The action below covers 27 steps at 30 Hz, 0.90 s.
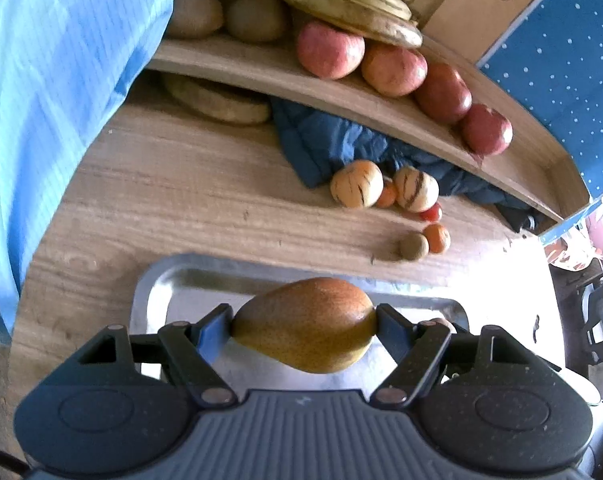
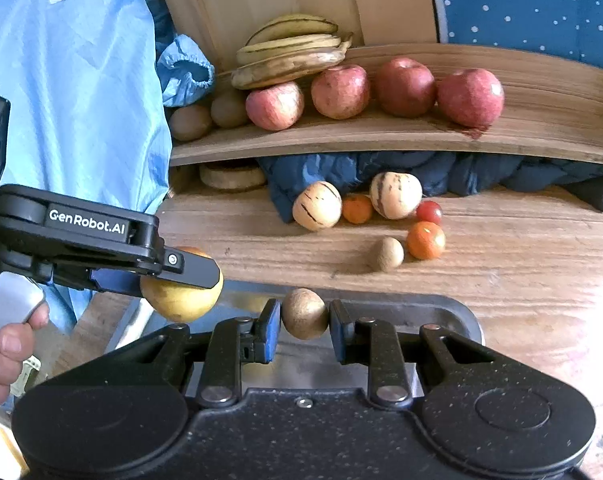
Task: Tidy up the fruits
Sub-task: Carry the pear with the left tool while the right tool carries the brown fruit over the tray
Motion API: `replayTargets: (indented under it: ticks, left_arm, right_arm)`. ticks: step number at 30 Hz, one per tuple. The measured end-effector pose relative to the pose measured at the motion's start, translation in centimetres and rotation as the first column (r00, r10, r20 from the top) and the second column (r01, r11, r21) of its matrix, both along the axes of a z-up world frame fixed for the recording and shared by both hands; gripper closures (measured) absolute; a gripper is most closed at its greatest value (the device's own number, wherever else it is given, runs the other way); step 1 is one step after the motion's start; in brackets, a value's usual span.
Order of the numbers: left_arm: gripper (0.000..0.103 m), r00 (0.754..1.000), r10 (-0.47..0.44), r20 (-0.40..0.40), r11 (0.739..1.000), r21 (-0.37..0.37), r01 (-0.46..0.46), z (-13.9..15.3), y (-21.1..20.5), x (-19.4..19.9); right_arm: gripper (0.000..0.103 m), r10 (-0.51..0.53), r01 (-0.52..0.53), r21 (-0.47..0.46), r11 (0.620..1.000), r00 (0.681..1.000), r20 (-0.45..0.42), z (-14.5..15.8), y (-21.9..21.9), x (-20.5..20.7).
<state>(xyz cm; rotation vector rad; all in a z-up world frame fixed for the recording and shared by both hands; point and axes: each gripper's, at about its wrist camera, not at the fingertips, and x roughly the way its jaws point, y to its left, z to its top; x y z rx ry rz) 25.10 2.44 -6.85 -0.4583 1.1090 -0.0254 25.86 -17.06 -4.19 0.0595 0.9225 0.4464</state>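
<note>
Wooden table (image 2: pixel 501 280) is showing matt, open grain; wooden shelf (image 2: pixel 381 136) is looking the same. Metal tray (image 1: pixel 161 280) is presenting a dull brushed sheen. Both the left gripper (image 1: pixel 305 322) and the right gripper (image 2: pixel 304 316) are showing black speckled matt plastic with blue pads (image 2: pixel 271 334). Pear (image 1: pixel 305 324) is appearing smooth, finely freckled; small brown fruit (image 2: pixel 304 314) rough and matt. Apples (image 2: pixel 403 86) are looking waxy. Dark blue cloth (image 2: pixel 421 168) is lying quilted; light blue sleeve (image 2: pixel 81 80) is looking thin and faintly glossy
</note>
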Motion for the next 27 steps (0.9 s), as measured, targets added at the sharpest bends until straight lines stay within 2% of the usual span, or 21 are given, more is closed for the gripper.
replayTargets:
  ticks: [27]
  left_arm:
    - [0.023,0.998,-0.059,-0.020,0.998,-0.003,0.058,-0.6,-4.3,-4.7]
  right_arm:
    - [0.075,0.071,-0.074,-0.026,0.997,0.994,-0.083,-0.9,-3.9,-6.1]
